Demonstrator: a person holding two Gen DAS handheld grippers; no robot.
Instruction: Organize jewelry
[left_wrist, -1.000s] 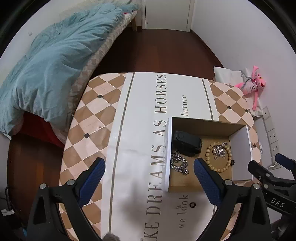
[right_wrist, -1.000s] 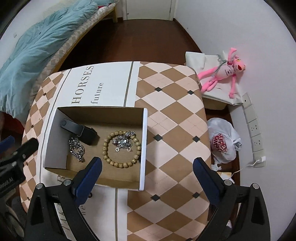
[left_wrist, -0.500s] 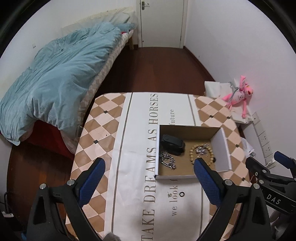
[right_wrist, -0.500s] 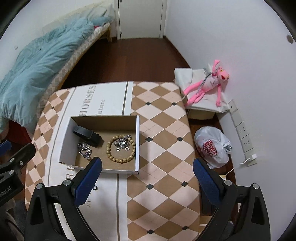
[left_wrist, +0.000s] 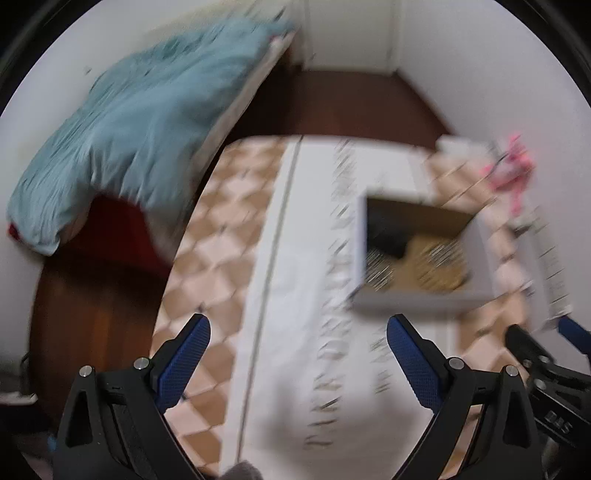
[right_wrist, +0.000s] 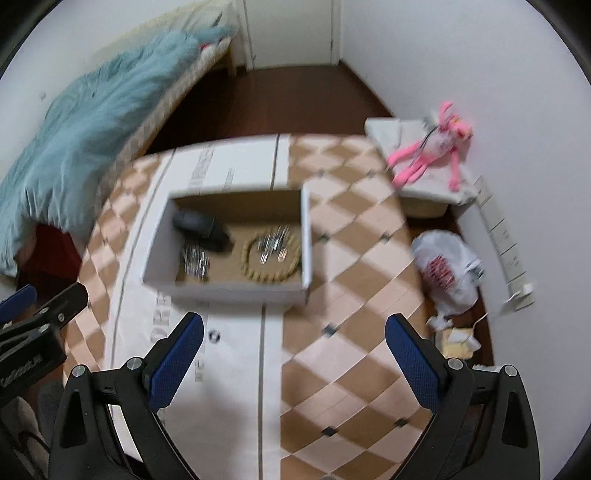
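Observation:
An open cardboard box (right_wrist: 306, 240) stands on the table (right_wrist: 351, 295); it also shows, blurred, in the left wrist view (left_wrist: 417, 295). Inside lie a black watch (right_wrist: 201, 227), a silver chain (right_wrist: 195, 260), a wooden bead bracelet (right_wrist: 269, 275) and silver trinkets (right_wrist: 273, 240) within the bracelet. A small dark ring (right_wrist: 213, 336) lies on the cloth in front of the box. My left gripper (left_wrist: 297, 354) and right gripper (right_wrist: 293, 350) are both open and empty, held above the table short of the box.
A bed with a blue duvet (right_wrist: 92, 122) stands at the left. A pink plush toy (right_wrist: 432, 147) lies on a white bag at the right, near a plastic bag (right_wrist: 447, 266) and wall sockets (right_wrist: 506, 236). A door (right_wrist: 291, 29) is at the back.
Both views pulled back and up from the box, then swung; both are now motion-blurred. The box contents have not moved. Both grippers stayed open.

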